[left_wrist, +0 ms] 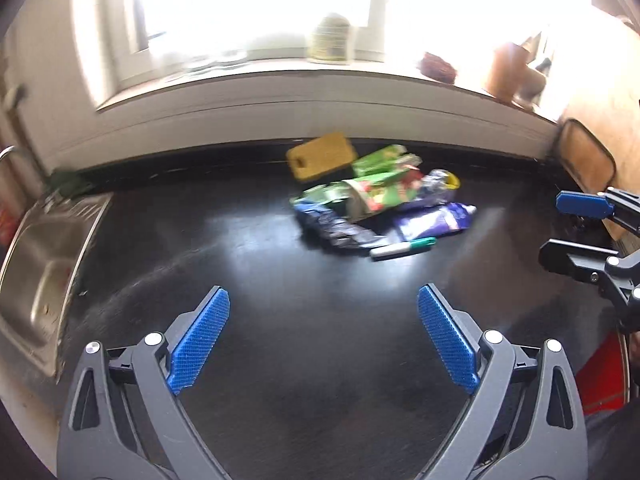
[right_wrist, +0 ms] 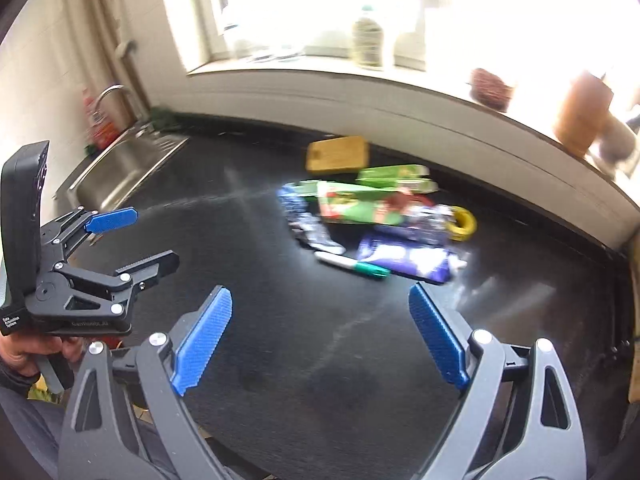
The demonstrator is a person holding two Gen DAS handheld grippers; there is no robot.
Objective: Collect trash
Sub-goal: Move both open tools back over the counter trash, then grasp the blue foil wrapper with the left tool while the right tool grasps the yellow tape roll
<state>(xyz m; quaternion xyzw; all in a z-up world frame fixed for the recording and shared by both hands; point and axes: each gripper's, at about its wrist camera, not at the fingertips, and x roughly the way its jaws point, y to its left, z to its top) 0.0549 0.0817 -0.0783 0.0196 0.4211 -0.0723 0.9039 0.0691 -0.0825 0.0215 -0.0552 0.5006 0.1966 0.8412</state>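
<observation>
Both pairs of fingers, left (left_wrist: 323,334) and right (right_wrist: 320,334), stand spread wide and empty above the dark worktop (left_wrist: 280,360); the trash pile (left_wrist: 376,204) lies ahead near the back wall, green marker (left_wrist: 402,247) nearest

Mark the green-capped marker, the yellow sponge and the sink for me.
green-capped marker (left_wrist: 402,248): left wrist view, on the white barrel near its middle.
yellow sponge (right_wrist: 337,155): right wrist view, on the middle of its top face.
sink (left_wrist: 38,268): left wrist view, on the steel basin wall.
</observation>
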